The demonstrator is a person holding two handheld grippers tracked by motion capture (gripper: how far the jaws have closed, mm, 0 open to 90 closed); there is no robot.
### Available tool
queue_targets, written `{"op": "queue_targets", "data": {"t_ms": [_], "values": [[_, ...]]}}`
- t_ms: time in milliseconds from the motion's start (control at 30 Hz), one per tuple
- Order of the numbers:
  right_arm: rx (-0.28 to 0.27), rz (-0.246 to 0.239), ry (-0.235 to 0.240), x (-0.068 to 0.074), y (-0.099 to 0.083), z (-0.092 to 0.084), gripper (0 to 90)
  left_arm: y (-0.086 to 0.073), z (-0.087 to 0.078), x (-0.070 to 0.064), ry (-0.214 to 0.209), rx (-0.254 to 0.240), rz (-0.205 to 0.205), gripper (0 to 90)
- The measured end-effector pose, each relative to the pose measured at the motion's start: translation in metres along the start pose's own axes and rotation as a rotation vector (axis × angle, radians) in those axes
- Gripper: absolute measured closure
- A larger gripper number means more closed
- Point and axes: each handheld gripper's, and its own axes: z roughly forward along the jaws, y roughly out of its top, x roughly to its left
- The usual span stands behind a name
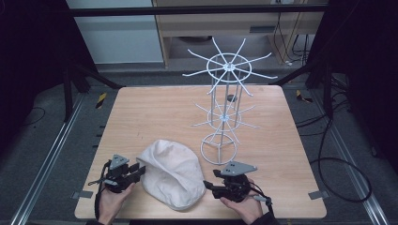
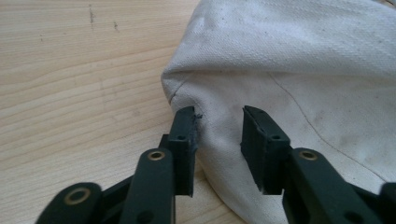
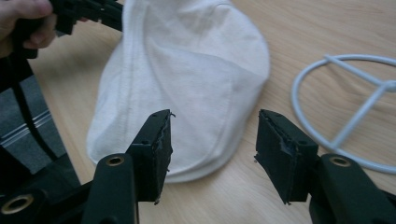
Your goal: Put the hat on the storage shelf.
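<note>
White cap (image 1: 171,173) lay lower centre on table (image 1: 155,112); I held left gripper (image 2: 217,133) and right gripper (image 3: 212,140) fingers apart, empty. Soft, light; I'd pinch brim edge.

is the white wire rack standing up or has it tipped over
Upright. In the high view the white wire rack stands on its ring base on the table, central post vertical, both tiers of spokes level.

No readable text, labels, brands, numbers or signs on anything in view
</note>
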Motion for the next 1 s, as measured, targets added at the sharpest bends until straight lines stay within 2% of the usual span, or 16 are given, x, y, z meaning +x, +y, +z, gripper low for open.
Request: {"op": "queue_targets", "data": {"t_ms": [133, 233, 333, 367, 433, 467, 500, 533, 567, 600, 633, 667, 700, 733, 867, 1000], "values": [[0.002, -0.004, 0.036, 0.008, 0.001, 0.009, 47.6, 0.001, 0.002, -0.001, -0.005, 0.01, -0.005, 71.5], [0.025, -0.026, 0.072, 0.018, 0.002, 0.024, 50.9, 0.002, 0.003, -0.001, -0.004, 0.013, -0.008, 75.8], [0.043, -0.037, 0.085, 0.022, 0.003, 0.032, 53.8, 0.003, 0.004, -0.001, 0.005, 0.007, -0.011, 80.4], [0.055, -0.052, 0.091, 0.025, 0.004, 0.039, 58.2, 0.004, 0.004, 0.0, 0.007, 0.008, -0.011, 81.9], [0.063, -0.051, 0.1, 0.026, 0.003, 0.044, 62.6, 0.005, 0.005, 0.001, 0.0, 0.007, -0.017, 84.5], [0.063, -0.051, 0.1, 0.026, 0.003, 0.044, 62.6, 0.005, 0.005, 0.001, 0.0, 0.007, -0.017, 85.5], [0.065, -0.049, 0.101, 0.025, 0.002, 0.047, 69.0, 0.006, 0.006, 0.001, -0.001, 0.007, -0.017, 86.0], [0.065, -0.049, 0.101, 0.025, 0.002, 0.047, 69.0, 0.006, 0.006, 0.001, -0.001, 0.007, -0.017, 86.6], [0.066, -0.05, 0.105, 0.024, 0.001, 0.049, 74.9, 0.007, 0.007, 0.001, -0.001, 0.005, -0.015, 87.2], [0.066, -0.05, 0.105, 0.024, 0.001, 0.049, 74.9, 0.008, 0.007, 0.001, -0.001, 0.005, -0.01, 87.2], [0.075, -0.048, 0.104, 0.024, 0.001, 0.051, 81.7, 0.01, 0.009, 0.0, 0.002, 0.002, -0.001, 87.9], [0.075, -0.048, 0.104, 0.024, 0.001, 0.051, 81.7, 0.01, 0.009, 0.0, 0.002, 0.002, -0.001, 88.1], [0.082, -0.046, 0.11, 0.024, 0.001, 0.052, 88.4, 0.012, 0.011, 0.001, 0.0, -0.001, -0.002, 88.2], [0.086, -0.045, 0.115, 0.024, 0.002, 0.052, 90.0, 0.012, 0.011, 0.001, 0.0, -0.001, -0.002, 88.3], [0.092, -0.048, 0.115, 0.025, 0.005, 0.053, 90.0, 0.017, 0.015, 0.004, -0.002, -0.008, -0.006, 88.5], [0.079, -0.055, 0.137, 0.03, 0.009, 0.059, 90.0, 0.024, 0.021, 0.007, 0.01, -0.017, -0.012, 88.7]]}}
